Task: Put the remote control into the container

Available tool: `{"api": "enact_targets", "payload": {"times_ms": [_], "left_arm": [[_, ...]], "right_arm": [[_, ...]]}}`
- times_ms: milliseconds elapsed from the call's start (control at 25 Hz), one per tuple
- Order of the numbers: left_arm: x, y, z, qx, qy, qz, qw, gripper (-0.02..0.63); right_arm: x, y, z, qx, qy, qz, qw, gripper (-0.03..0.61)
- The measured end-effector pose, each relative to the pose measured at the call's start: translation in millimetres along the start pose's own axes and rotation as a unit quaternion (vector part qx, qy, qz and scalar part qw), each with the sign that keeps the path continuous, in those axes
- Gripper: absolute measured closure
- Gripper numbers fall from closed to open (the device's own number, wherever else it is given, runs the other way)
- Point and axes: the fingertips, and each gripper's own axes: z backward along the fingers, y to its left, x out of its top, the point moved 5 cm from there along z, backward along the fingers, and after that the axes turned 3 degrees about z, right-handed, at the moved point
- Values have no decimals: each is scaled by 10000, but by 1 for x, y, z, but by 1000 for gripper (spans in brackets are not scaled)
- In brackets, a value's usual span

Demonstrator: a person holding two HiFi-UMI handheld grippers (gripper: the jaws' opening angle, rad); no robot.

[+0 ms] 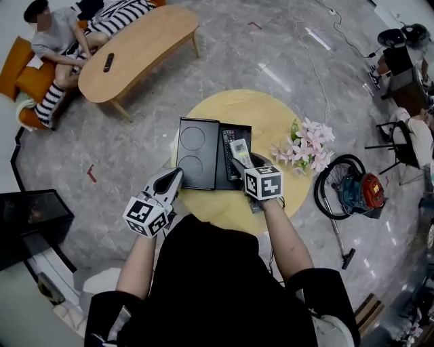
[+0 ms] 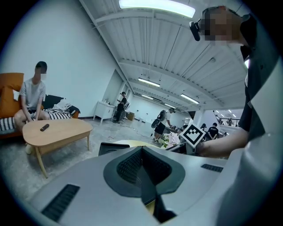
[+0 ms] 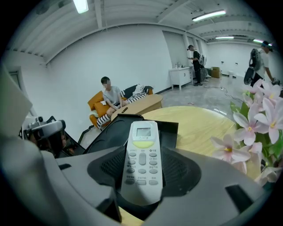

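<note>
Bright, even light falls from long white ceiling strip lamps (image 2: 157, 5) at twelve o'clock in the left gripper view. The glossy grey marble floor (image 1: 285, 61) carries pale glare streaks at one o'clock in the head view. Shadows are faint. All three views bulge outward and have black corners. The white push-button remote control (image 3: 141, 161) is sharp at six o'clock.

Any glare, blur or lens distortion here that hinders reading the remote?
Head view: fisheye curve, lamp streaks on the floor. Left gripper view: dark rounded corners, ceiling lamp overexposed. Right gripper view: remote control evenly lit, buttons crisp.
</note>
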Motion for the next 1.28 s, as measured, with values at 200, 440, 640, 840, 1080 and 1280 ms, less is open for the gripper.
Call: {"api": "enact_targets", "payload": {"times_ms": [200,440,640,840,1080,1280], "left_arm": [[0,22,10,-23,81,43,10000,606],[3,36,11,-88,143,22,9999,606],[2,51,15,-23,116,270,9996,606],[-4,56,16,6,157,357,9992,606],[-9,59,17,-6,204,435,9988,606],[-7,60,14,-18,103,493,9987,606]], "right_arm": [[3,8,-24,-273,186,-519,9981,318],[-2,4,-48,-631,450,-610,9951,318],[-8,3,-63,-772,670,-629,9928,318],[-7,1,-71,-1163,856,-397,9887,318],[-10,2,-73,-1149,890,-399,9886,318],[-11,4,-74,-1055,855,-345,9901,316]]}}
